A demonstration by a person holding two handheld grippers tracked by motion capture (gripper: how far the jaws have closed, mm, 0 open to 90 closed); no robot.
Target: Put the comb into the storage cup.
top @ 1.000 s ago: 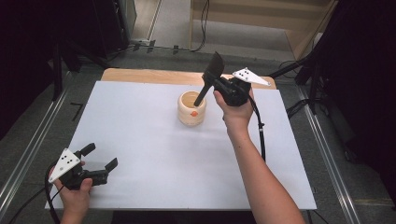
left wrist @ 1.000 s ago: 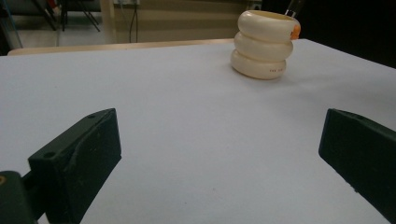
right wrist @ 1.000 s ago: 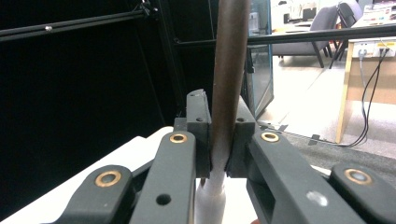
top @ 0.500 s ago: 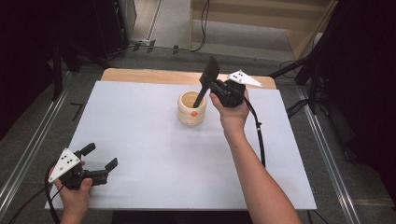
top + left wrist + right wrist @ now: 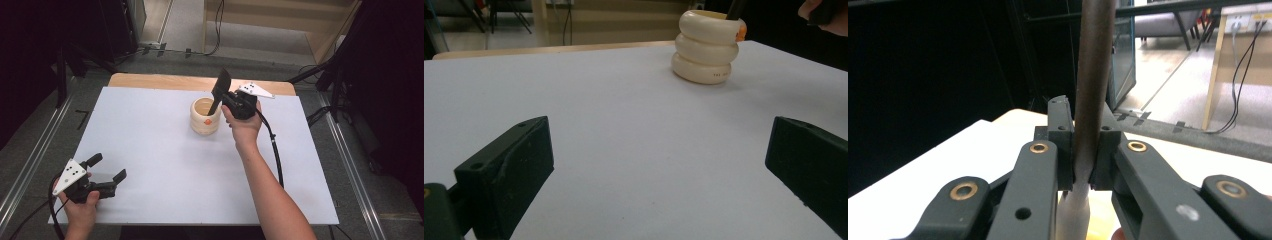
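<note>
High view, right gripper: right gripper (image 5: 231,101) has sunk since a second ago and now sits just beside the holder (image 5: 205,116), its jaws clamped on the spatula (image 5: 218,93).
High view, spatula: tilted, blade up and away from the person; its lower end has gone deeper, now passing inside the holder's rim, where a second ago more of the shaft stood clear above it.
High view, holder: cream, ribbed, upright on the worktop (image 5: 165,150) toward the far edge, in the same place as before; a small orange mark shows on its near side.
High view, left gripper: left gripper (image 5: 103,172) rests at the near left corner, well apart from the holder, unmoved; jaws apart, nothing between them.
Left gripper view, jaws: the two black jaws stand wide over bare worktop (image 5: 624,150).
Left gripper view, holder: holder (image 5: 707,48) far ahead, three stacked rings, with a dark shaft (image 5: 736,9) entering its mouth.
Right gripper view, grip: right gripper (image 5: 1082,150) is closed tight on the spatula (image 5: 1094,75), whose dark shaft runs up between the pads; below the pads the handle looks pale.
Meaning: judged from the descent, the spatula is being lowered into the holder and is part way in; release appears to remain, once its end rests on the bottom.
</note>
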